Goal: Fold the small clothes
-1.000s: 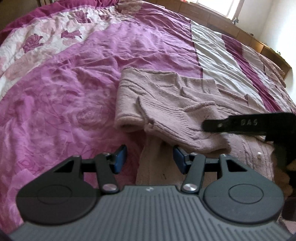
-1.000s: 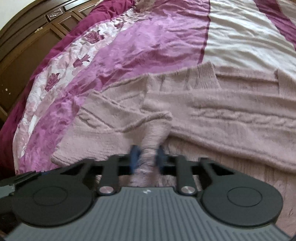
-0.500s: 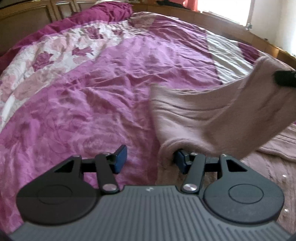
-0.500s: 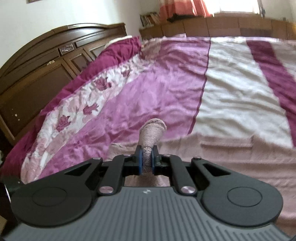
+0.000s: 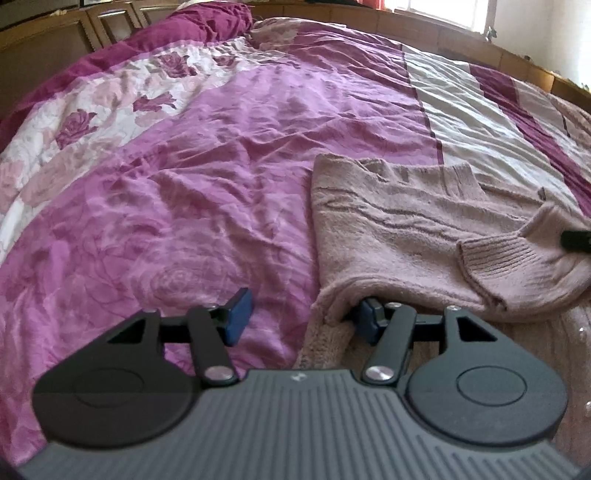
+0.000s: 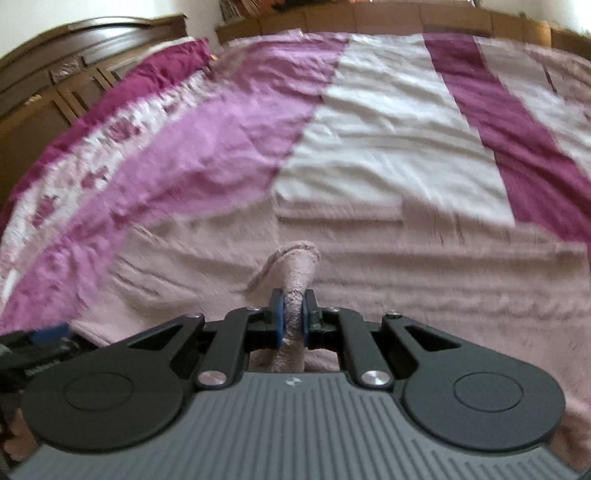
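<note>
A pale pink knitted sweater (image 5: 399,221) lies on the bed, its sleeve folded across the body. My left gripper (image 5: 301,317) is open at the sweater's left edge; its right finger is tucked under the fold, its left finger is over bare bedspread. My right gripper (image 6: 291,321) is shut on the ribbed sleeve cuff (image 6: 295,266) and holds it over the sweater body (image 6: 424,266). The cuff (image 5: 495,254) and the right gripper's tip (image 5: 576,240) show at the right of the left wrist view.
A purple, white and floral bedspread (image 5: 192,192) covers the bed. A dark wooden headboard (image 6: 74,81) stands at the far left. Wooden shelving and a window (image 5: 461,14) run along the far side.
My right gripper has carried the sleeve cuff up and across to the right, then lowered it over the sweater body. My left gripper has stayed open at the sweater's left edge.
</note>
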Tool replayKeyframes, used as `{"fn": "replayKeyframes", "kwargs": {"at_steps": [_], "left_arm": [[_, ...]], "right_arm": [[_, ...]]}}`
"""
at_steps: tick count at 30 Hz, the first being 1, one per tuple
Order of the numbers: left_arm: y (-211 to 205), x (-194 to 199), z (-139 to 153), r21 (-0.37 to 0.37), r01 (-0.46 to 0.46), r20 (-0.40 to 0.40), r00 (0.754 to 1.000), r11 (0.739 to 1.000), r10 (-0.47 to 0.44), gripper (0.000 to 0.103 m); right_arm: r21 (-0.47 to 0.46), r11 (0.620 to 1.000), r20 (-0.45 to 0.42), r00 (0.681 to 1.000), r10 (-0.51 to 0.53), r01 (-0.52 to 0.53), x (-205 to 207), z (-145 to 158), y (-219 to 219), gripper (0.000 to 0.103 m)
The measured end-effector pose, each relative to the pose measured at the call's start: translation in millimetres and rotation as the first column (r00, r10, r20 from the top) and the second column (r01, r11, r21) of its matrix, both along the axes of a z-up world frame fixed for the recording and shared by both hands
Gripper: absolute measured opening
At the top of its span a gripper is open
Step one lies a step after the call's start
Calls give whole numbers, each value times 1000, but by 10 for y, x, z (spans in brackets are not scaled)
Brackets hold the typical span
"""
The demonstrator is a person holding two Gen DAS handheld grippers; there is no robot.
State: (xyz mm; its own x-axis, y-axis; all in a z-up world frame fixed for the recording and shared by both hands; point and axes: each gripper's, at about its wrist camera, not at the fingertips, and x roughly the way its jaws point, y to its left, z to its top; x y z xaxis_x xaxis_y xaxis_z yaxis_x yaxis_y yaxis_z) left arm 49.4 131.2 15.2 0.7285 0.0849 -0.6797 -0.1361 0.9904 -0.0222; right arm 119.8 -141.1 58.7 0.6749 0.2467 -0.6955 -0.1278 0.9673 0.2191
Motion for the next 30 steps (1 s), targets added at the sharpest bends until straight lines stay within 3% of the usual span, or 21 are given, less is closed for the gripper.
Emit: {"fn": "replayKeyframes", "kwargs": {"at_steps": [3,4,7,11,14,20,30], "left_arm": [[-6,2,-5,10,4,0,1000,1000,-4,62],[-9,1,-6,8,3,0,1000,1000,-3,62],[-15,-4,-9,4,1,0,1000,1000,-1,62],[-20,-11,-15,8,1,1,1000,1000,-1,62],[-19,-13,-17,9,1,1,1000,1000,-1,62],[-13,-23,-15,5,1,0,1000,1000,-1,62],[-19,-32,-23,12,3,2,1000,1000,-3,63]], "right_arm": [[20,999,-35,999,-37,38,9,-194,-72,17],[27,999,-35,998,-45,46,3,-209,-71,27],[13,997,-11,997,-72,72,-69,-114,-78,45],[19,999,55,998,-41,40,-236,149,2,47],[26,999,74,996,42,-44,-370,259,160,48],[16,980,39,979,199,-200,-501,187,557,51],[-69,942,34,943,332,-329,-584,49,966,55]]}}
